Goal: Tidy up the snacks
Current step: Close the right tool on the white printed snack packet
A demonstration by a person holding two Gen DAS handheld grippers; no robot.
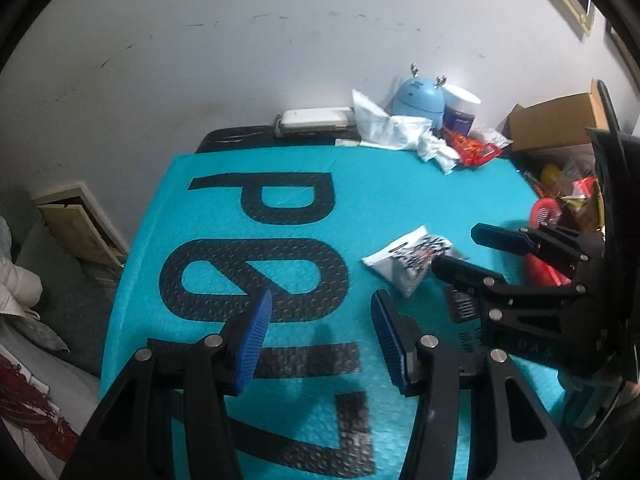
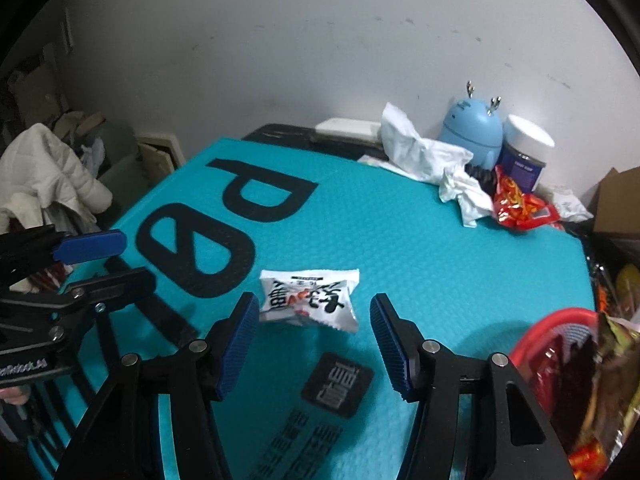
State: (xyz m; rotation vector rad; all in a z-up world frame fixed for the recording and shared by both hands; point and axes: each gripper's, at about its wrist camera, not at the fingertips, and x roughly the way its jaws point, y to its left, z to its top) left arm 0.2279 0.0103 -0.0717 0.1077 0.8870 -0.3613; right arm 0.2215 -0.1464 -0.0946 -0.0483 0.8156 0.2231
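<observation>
A white snack packet (image 2: 308,298) with black characters and a red patch lies flat on the teal mat (image 2: 400,248). My right gripper (image 2: 316,304) hovers just short of it, open, its blue pads (image 2: 240,344) apart on either side and not pressing on it. In the left wrist view the same packet (image 1: 408,260) lies just left of the right gripper (image 1: 460,250). My left gripper (image 1: 322,304) stands open over the mat's black lettering, with nothing between its fingers; it shows at the left edge of the right wrist view (image 2: 132,260). A red basket (image 2: 560,320) holding several snack bags sits at the right.
At the back by the wall lie a red-orange snack bag (image 2: 520,204), crumpled white wrapping (image 2: 424,156), a blue antlered figure (image 2: 472,128), a white-lidded jar (image 2: 524,152) and a white case (image 1: 312,120). A cardboard box (image 1: 556,120) stands at the far right. Clothes (image 2: 48,176) pile up left of the table.
</observation>
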